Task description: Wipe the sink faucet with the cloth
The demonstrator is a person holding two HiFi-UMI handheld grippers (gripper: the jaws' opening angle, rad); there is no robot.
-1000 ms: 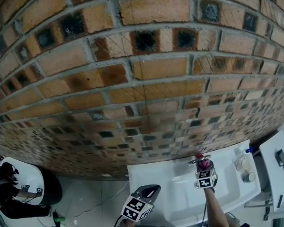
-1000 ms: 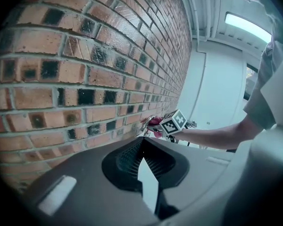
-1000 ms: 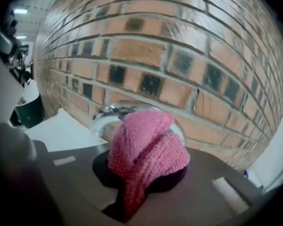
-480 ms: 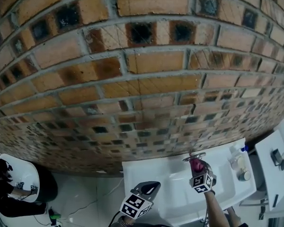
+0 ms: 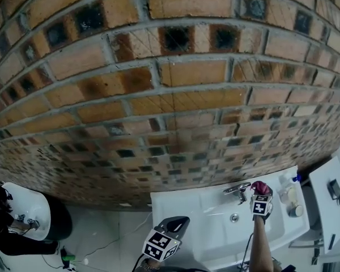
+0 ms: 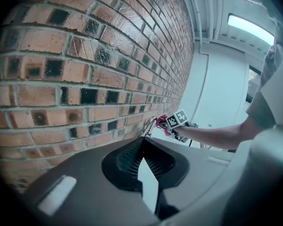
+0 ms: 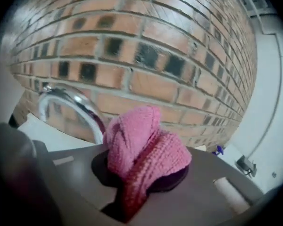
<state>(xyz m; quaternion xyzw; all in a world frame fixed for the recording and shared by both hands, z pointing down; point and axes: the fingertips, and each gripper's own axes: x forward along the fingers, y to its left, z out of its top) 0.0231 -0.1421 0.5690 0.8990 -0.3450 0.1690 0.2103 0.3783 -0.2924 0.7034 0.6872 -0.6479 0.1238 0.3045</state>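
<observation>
Pink cloth pinched in the right gripper, just right of the chrome faucet.
The faucet stood at the back of the white sink, under the brick wall. The left gripper hung near the sink's front left, jaws pressed together, holding nothing.

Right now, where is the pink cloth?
The cloth is pinched in the right gripper, held just right of the faucet at the back of the sink, by the brick wall.
</observation>
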